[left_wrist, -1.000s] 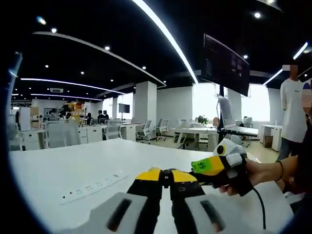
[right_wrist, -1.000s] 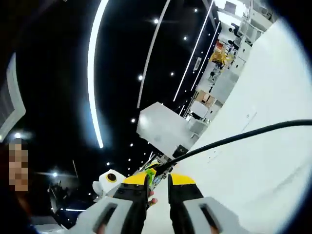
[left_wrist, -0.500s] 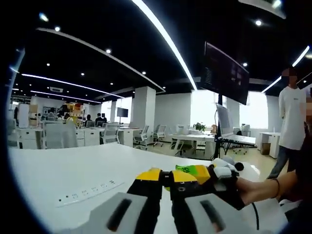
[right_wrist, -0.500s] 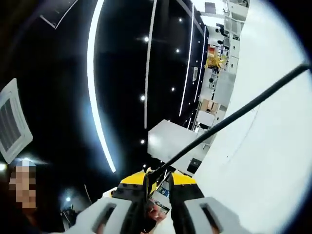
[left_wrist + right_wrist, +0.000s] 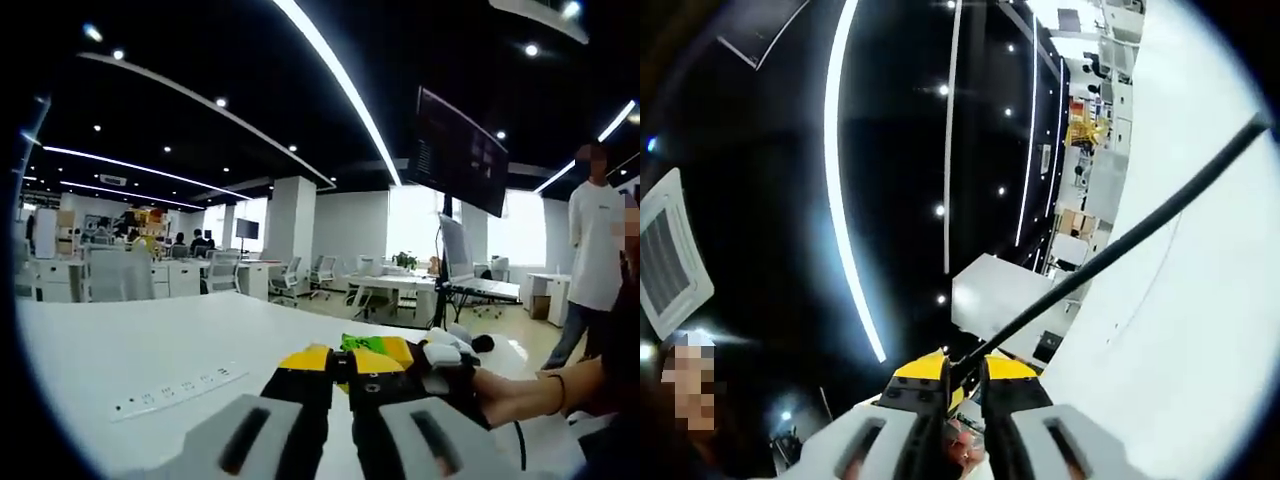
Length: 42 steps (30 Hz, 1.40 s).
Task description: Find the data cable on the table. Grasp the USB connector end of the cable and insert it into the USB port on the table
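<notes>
- Cable [image 5: 1120,245] sat pinched in right tool [image 5: 962,372], jaws narrow, trailing out over bench [image 5: 1200,330].
- Right tool had closed in on left tool [image 5: 340,362] tips over the last second; probably a handover.
- Left tool jaws narrow, hold unclear.
- Socket strip [image 5: 175,388] lay well apart; no insertion yet.

Bare table [image 5: 120,340] free around the socket strip [image 5: 172,388]; right gripper [image 5: 385,348] close against left gripper [image 5: 340,362].

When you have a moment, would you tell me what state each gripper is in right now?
Left gripper: jaws shut, nothing visibly held.
Right gripper: jaws shut on the thin black cable.
</notes>
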Motion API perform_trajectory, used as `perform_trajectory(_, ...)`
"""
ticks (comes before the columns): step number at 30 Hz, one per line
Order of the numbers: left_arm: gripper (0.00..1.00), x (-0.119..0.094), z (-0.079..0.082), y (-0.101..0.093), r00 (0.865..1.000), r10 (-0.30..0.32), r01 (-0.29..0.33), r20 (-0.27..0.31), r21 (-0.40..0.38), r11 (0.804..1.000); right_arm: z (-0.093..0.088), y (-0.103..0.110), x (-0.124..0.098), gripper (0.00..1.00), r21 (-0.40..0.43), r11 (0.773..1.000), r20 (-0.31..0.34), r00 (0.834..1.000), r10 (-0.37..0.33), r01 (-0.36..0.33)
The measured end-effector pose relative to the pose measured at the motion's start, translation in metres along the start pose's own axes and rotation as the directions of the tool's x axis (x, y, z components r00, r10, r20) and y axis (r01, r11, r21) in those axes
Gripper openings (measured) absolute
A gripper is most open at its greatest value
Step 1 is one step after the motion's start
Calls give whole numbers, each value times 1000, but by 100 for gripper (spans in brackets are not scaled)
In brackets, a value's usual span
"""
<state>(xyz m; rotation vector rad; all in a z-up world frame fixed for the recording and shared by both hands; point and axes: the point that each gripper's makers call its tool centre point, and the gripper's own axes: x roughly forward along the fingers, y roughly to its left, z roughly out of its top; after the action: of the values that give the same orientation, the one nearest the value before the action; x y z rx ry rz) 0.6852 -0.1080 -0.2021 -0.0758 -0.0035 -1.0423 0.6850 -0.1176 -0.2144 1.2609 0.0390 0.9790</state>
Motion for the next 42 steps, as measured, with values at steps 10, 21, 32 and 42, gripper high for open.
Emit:
perform_trajectory(10,7,-2,0,1,1000,-2,3,14,-24,1000,1,1,2,14,23,1000,16,1000,-3,2)
perform_trajectory(21,7,-1,-1,1,1000,-9,10,28,-34,999,8,0,2,11,18,1000,43,999,-24,23)
perform_trajectory(32,8,0,-7,-2,1000,-25,25,12,-5,1000,17,-10,4,7,-144,987,20,997,-72,74)
perform_trajectory(42,9,1,-8,-2,1000,-30,30,4,9,1000,17,-8,3,6,-170,982,23,996,-85,88)
